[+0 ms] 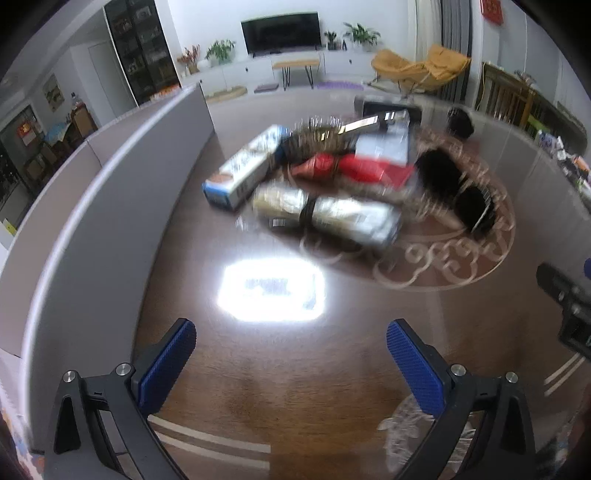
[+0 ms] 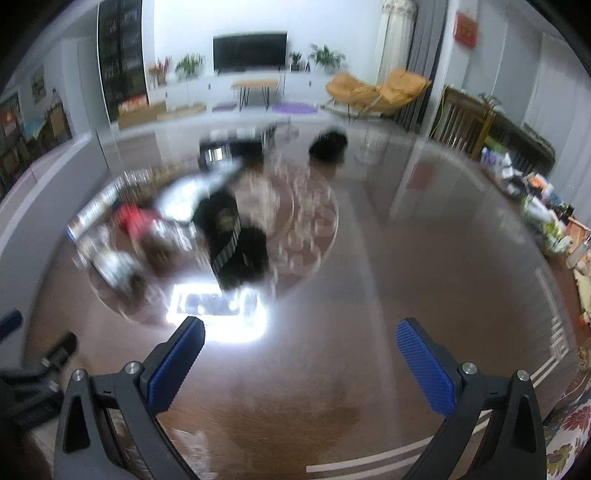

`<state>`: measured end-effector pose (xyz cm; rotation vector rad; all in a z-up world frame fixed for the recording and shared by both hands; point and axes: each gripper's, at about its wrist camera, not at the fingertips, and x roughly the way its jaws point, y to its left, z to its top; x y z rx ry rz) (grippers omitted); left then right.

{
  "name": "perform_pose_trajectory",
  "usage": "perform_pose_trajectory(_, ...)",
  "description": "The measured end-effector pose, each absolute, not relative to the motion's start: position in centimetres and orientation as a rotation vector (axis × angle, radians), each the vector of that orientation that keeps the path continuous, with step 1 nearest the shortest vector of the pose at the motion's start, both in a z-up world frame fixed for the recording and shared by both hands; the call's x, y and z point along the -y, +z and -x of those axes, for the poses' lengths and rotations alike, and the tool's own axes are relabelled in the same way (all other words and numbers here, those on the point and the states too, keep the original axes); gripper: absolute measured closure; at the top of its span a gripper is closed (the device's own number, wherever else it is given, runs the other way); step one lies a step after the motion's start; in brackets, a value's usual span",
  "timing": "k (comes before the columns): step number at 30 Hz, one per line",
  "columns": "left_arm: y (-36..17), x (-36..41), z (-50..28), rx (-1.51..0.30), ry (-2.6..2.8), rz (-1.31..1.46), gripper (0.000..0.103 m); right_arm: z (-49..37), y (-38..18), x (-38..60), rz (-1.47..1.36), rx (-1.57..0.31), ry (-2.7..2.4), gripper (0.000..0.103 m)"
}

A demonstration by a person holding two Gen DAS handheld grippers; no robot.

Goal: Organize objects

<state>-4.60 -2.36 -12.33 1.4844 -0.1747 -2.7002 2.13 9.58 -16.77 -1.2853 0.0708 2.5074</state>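
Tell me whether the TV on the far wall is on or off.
Off, it seems: the TV screen is uniformly black in both wrist views.

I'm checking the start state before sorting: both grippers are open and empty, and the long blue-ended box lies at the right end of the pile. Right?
Not quite. The left gripper and right gripper are open and empty, but the left wrist view shows the blue-ended box at the pile's left end, beside the grey panel.

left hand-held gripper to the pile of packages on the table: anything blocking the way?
Nothing visible. The left hand-held gripper is open and empty; only bare glossy table with a light glare lies between it and the pile, whose nearest item is the silver package. The grey partition stands off to the left.
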Motion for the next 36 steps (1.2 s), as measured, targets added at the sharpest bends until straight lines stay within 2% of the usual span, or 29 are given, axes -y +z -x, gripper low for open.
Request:
perform_pose_trajectory(5,-14.6,2.6,5.8,0.183,-2.651,-1.569,0.0,-1.4,-20.5,-10.9,1.355,-0.094,2.468,0.0)
perform_pose_trajectory(11,-15.3,3.3,7.0,0.008,-2.749,-1.525,0.0,-0.1,-21.0,-12.3,1.306,-0.142,2.545,0.0)
perform_pose_trajectory(14,-15.4,3.4,7.3,0.006,-2.788,-1.447,0.0,0.3,-21.0,-12.6,1.311,-0.18,2.541,0.0)
perform_pose_trajectory(31,-15.3,3.4,8.1,-0.013,-2.767,-1.429,0.0,0.5,-20.9,-12.2,1.324,-0.174,2.556,0.0)
perform_pose_trajectory(33,-15.3,3.3,8.1,-0.008,-2.767,-1.431,0.0,0.2,-20.6,-12.9,1.351,-0.219,2.597,0.0)
perform_pose_trajectory(36,-15.4,3.4,8.0,0.008,-2.786,-1.442,0.0,0.4,-19.5,-16.7,1.325,-0.399,2.641,0.0)
